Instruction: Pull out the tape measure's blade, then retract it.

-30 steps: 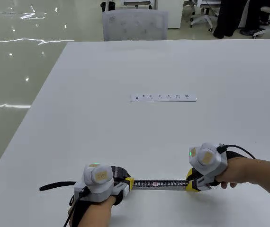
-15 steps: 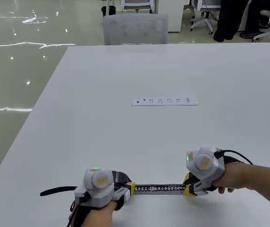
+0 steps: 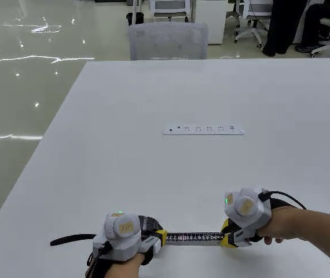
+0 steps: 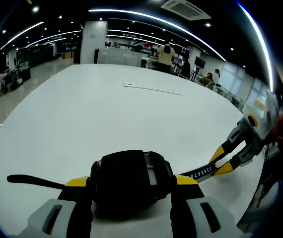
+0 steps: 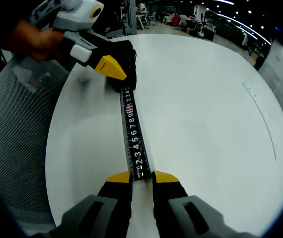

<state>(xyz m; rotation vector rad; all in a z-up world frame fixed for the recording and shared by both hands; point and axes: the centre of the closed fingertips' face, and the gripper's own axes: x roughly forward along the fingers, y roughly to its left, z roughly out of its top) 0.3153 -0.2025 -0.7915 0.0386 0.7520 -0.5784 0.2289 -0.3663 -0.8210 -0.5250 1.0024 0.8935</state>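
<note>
White tabletop point(image 3: 124, 150) is taking up most of the head view, and the work is sitting along its lower edge. Low and left of centre, the black tape measure case point(image 3: 148, 226) is resting on the surface, and the left gripper point(image 4: 131, 182) is clamping it, one yellow-tipped jaw pressing on each side. The blade point(image 5: 133, 129) is running out from the case toward the lower right of the head view (printed numbers facing up). The right gripper point(image 5: 142, 176) is pinching its free end between nearly closed jaws. A black strap point(image 3: 72, 238) is trailing from the case toward the lower left. A white power strip point(image 3: 204, 130) is lying well apart at mid-frame, and a grey chair point(image 3: 168, 40) is standing at the table's far edge.
</note>
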